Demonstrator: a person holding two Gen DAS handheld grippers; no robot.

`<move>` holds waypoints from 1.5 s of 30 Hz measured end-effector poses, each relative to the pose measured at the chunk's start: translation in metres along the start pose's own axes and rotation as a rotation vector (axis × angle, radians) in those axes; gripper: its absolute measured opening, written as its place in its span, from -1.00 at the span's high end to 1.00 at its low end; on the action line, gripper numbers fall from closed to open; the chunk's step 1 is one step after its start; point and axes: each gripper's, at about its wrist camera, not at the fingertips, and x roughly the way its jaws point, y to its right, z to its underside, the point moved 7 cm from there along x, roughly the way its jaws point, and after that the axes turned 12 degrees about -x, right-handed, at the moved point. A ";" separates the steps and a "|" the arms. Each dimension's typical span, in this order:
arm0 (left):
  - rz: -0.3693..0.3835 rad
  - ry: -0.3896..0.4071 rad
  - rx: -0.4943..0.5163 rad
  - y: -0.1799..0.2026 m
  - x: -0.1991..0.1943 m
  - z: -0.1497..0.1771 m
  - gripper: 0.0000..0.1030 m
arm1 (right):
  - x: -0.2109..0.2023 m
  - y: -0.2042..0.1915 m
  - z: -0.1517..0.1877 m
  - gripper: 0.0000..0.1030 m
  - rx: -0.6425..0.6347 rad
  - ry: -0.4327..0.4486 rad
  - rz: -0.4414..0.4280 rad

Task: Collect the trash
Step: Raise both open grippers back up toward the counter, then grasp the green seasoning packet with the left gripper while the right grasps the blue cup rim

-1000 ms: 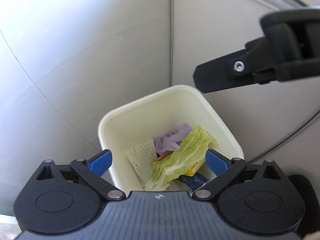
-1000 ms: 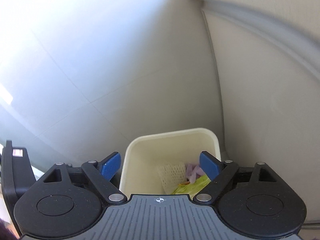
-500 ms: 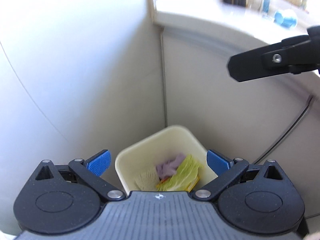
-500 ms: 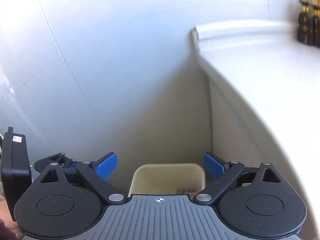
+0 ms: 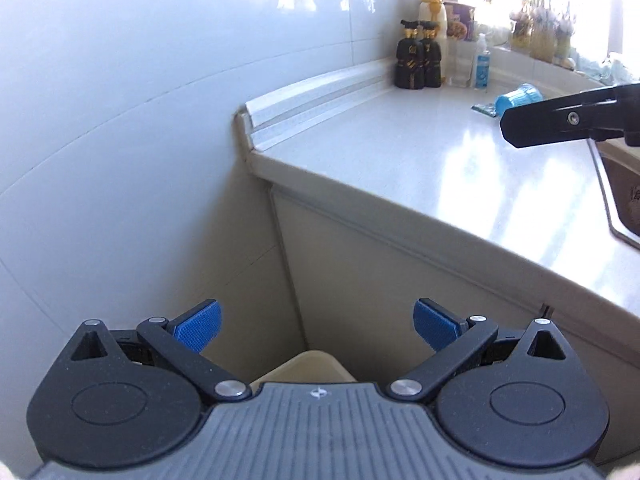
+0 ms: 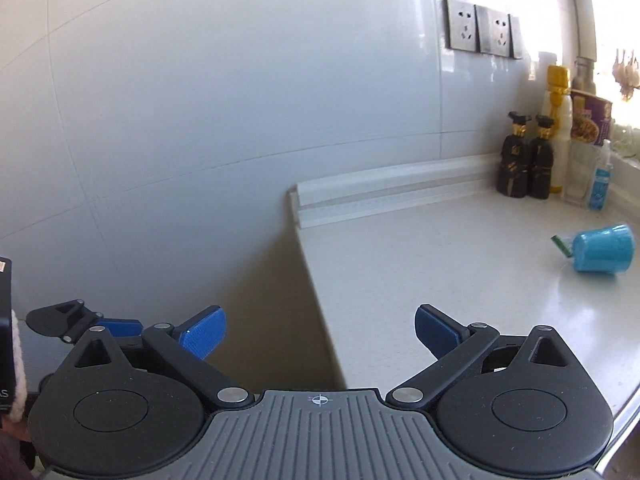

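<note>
Trash left on the counter (image 6: 440, 264) came to a blue cup (image 6: 603, 253) lying on its side with a green wrapper (image 6: 561, 245) just beside its mouth, both well apart from either gripper. The cup was ribbed and bright blue; the wrapper showed only as a thin green strip.

The left gripper (image 5: 316, 326) hung with its blue pads spread wide and nothing between them, low beside the cabinet. Under it a sliver of the cream bin (image 5: 308, 368) peeked above the gripper body; its contents were hidden. The right gripper (image 6: 320, 330) was likewise spread and empty, over the counter's left edge.

Only the left view showed the bin, a corner of the sink (image 5: 624, 200) at the right border, and 1 black finger (image 5: 560, 120) of the right gripper reaching in from the right. There the cup (image 5: 518, 100) was small and partly behind that finger. Only the right view showed 3 wall sockets (image 6: 484, 32) and the left gripper (image 6: 80, 322) low at the left, partly cut off.

Both views caught 2 dark bottles (image 6: 528, 160) against the backsplash beside a yellow-capped bottle (image 6: 556, 128). Items farther right were washed out by window glare and hard to make out.
</note>
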 end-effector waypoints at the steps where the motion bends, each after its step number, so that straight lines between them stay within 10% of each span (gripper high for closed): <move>1: 0.007 0.006 0.006 0.006 0.002 -0.005 -0.99 | -0.002 0.009 -0.001 -0.98 0.000 0.007 0.016; 23: 0.184 0.084 0.181 0.148 0.086 -0.095 -0.99 | -0.040 0.255 0.016 -1.00 0.132 0.003 0.374; 45: 0.262 0.082 0.317 0.222 0.208 -0.142 -0.98 | 0.040 0.368 0.050 -0.99 0.379 0.078 0.213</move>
